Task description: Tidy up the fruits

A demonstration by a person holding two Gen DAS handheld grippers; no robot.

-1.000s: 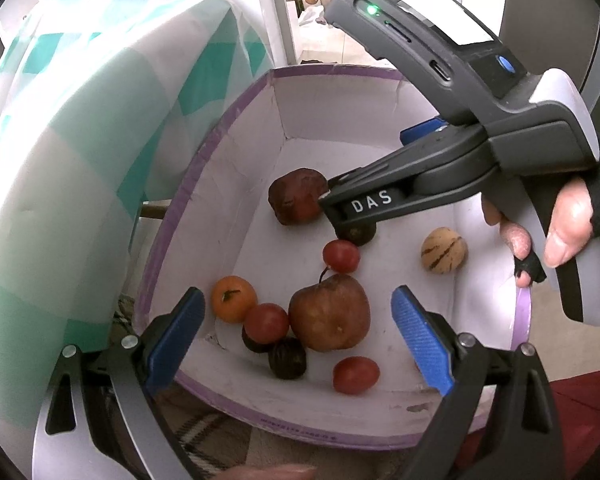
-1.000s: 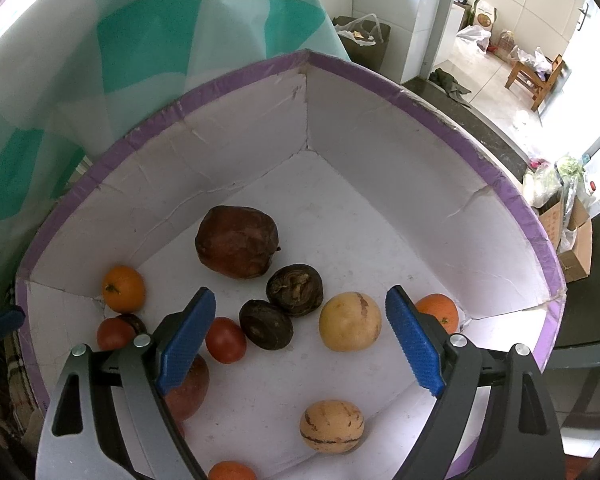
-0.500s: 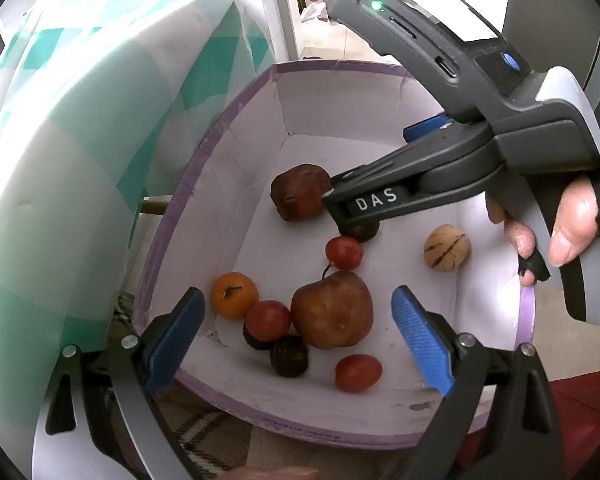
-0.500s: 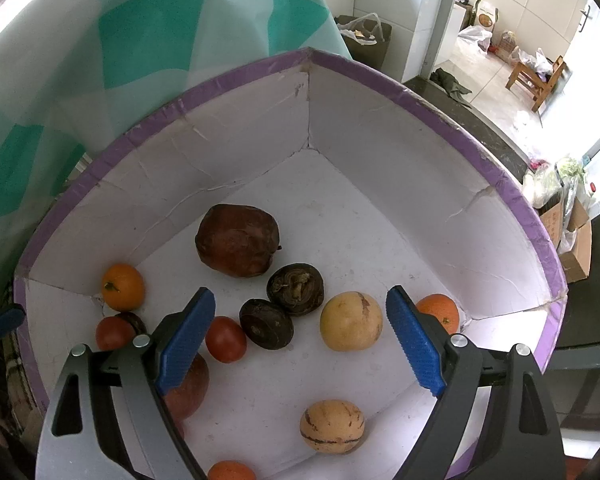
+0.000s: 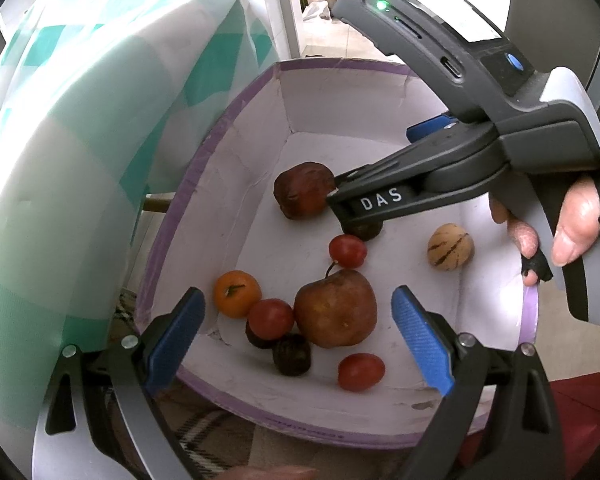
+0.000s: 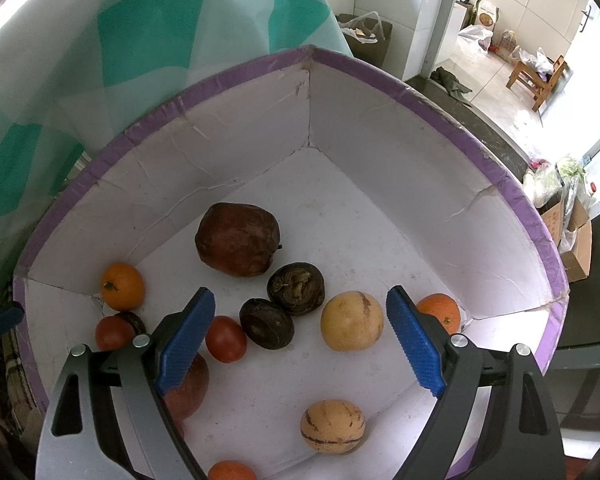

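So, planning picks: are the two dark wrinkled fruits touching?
Touching: the right wrist view shows the two dark wrinkled fruits pressed edge to edge, no gap.

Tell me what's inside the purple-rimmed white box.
The box holds loose fruit: a dark wrinkled one, small oranges, red tomatoes, a plain yellow fruit and a striped one. The gripper fingers hide part of the floor.

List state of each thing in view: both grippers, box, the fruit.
left gripper: open, empty, over the box.
right gripper: open, empty, over the box.
box: open top, fruit loose on its floor.
large brown fruit: wrinkled, resting free.
striped yellow fruit: intact, lying apart.
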